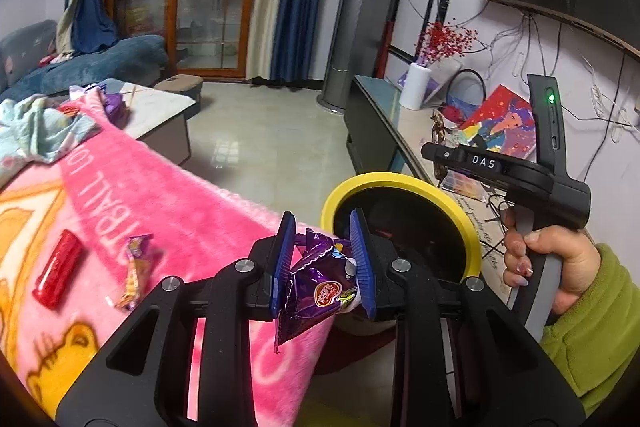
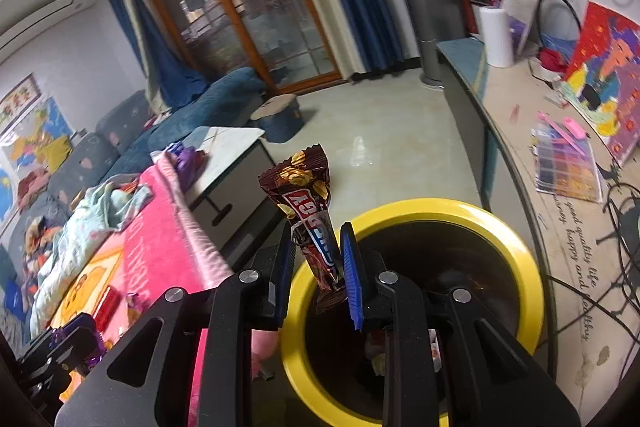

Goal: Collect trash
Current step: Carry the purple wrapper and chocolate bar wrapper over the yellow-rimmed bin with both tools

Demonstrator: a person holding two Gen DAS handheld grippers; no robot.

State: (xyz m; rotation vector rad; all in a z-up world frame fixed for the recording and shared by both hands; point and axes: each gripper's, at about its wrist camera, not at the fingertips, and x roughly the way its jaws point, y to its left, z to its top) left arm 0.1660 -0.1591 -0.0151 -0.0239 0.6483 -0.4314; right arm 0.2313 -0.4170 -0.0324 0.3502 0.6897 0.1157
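Note:
My left gripper (image 1: 324,263) is shut on a crumpled purple snack wrapper (image 1: 320,279), held over the edge of a pink blanket (image 1: 160,195) just left of a yellow-rimmed bin (image 1: 400,181). A red wrapper (image 1: 58,269) and a small orange-purple candy wrapper (image 1: 134,271) lie on the blanket. My right gripper (image 2: 316,263) is shut on a brown chocolate bar wrapper (image 2: 308,211) that stands upright over the left rim of the bin (image 2: 460,209). The bin is dark inside with some trash at the bottom. A hand in a green sleeve (image 1: 592,315) holds the right gripper's handle.
A long TV stand (image 2: 516,187) with a white vase (image 2: 496,35), a bright painting (image 2: 608,75) and cables runs along the right wall. A white low table (image 1: 160,103), a light blue cloth (image 1: 36,131), a blue sofa (image 1: 100,63) and bare tiled floor (image 1: 260,131) lie beyond the blanket.

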